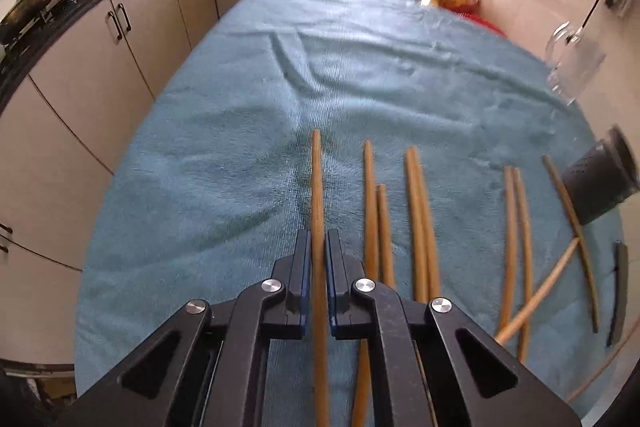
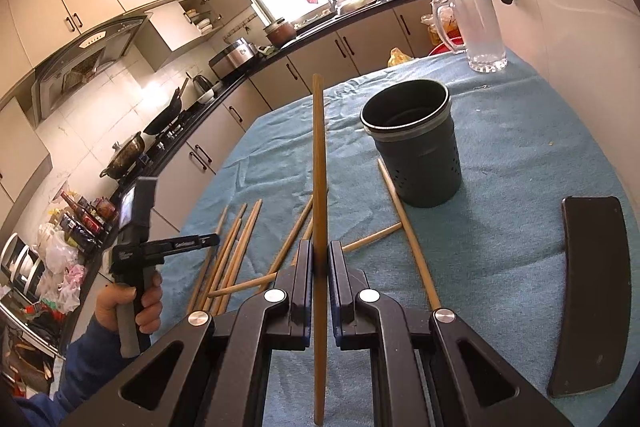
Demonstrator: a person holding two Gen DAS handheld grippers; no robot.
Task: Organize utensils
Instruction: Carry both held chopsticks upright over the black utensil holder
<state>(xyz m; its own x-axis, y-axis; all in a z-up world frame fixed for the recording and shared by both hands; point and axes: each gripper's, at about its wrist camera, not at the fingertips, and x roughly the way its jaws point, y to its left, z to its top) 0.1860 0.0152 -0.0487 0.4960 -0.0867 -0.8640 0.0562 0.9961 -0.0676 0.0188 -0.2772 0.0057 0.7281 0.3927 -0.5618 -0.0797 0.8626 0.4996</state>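
Note:
Several wooden chopsticks (image 1: 420, 219) lie on the blue towel (image 1: 224, 155). My left gripper (image 1: 319, 239) is shut on one chopstick (image 1: 317, 179) and holds it just above the towel. My right gripper (image 2: 319, 251) is shut on another chopstick (image 2: 319, 155), held raised and pointing forward, left of the dark perforated utensil holder (image 2: 416, 155). The holder stands upright and shows at the right edge of the left wrist view (image 1: 600, 183). The left gripper also shows in the right wrist view (image 2: 208, 239), over the loose chopsticks (image 2: 236, 247).
A clear glass pitcher (image 2: 476, 27) stands at the far right of the table by the wall. A flat black curved piece (image 2: 588, 291) lies at the right. Kitchen cabinets and counter (image 1: 120, 27) with pans run along the left and far side.

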